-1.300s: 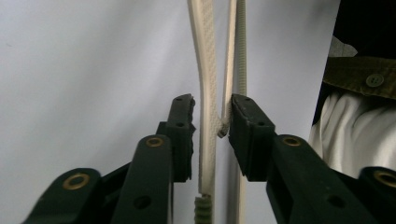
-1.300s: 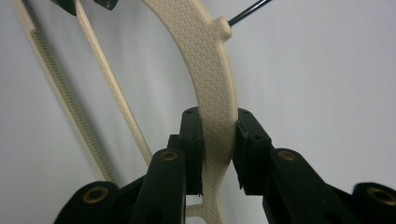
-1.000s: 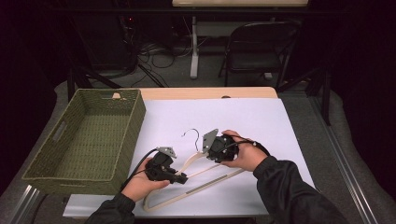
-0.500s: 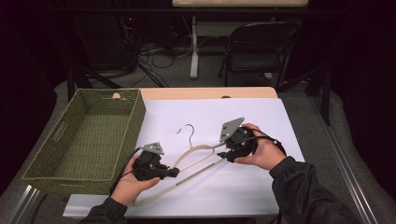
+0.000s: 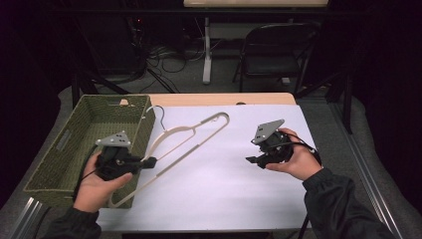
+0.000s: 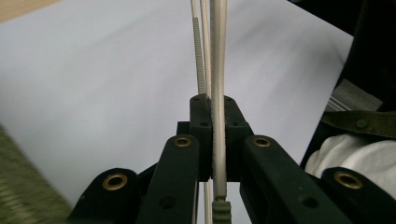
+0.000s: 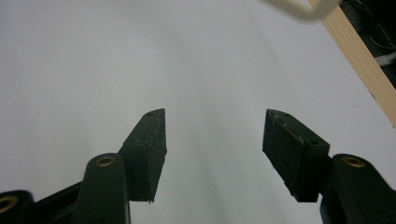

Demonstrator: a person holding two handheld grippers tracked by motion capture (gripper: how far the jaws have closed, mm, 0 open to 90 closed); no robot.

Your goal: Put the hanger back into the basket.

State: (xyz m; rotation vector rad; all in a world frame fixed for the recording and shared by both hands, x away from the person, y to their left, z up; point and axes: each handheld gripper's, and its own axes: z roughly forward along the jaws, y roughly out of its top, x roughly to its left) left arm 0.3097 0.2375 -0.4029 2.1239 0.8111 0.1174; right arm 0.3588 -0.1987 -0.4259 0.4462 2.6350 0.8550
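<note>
Cream-coloured plastic clothes hanger (image 5: 186, 142) with a thin metal hook hangs in the air above the white table cover (image 5: 224, 194), clamped at one lower arm by the left gripper (image 5: 149, 162). In the left gripper view its two black jaws press tight on the pale hanger bar (image 6: 218, 140), which runs straight up between them, with a ribbed strip beside it. The hanger slants from that grip up toward the far middle of the table, its metal hook reaching over the near corner of the green woven basket (image 5: 74, 149) at the table's left side. The left hand (image 5: 97, 186) holds its gripper just beside the basket's right wall. The right gripper (image 5: 251, 160) sits well apart from the hanger, over the right part of the white cover; its jaws have just been opening and stand wide with nothing between them, bare white surface below. A curved piece of the hanger (image 7: 299, 9) crosses the top edge of the right gripper view, beside the wooden table edge (image 7: 364, 65).
</note>
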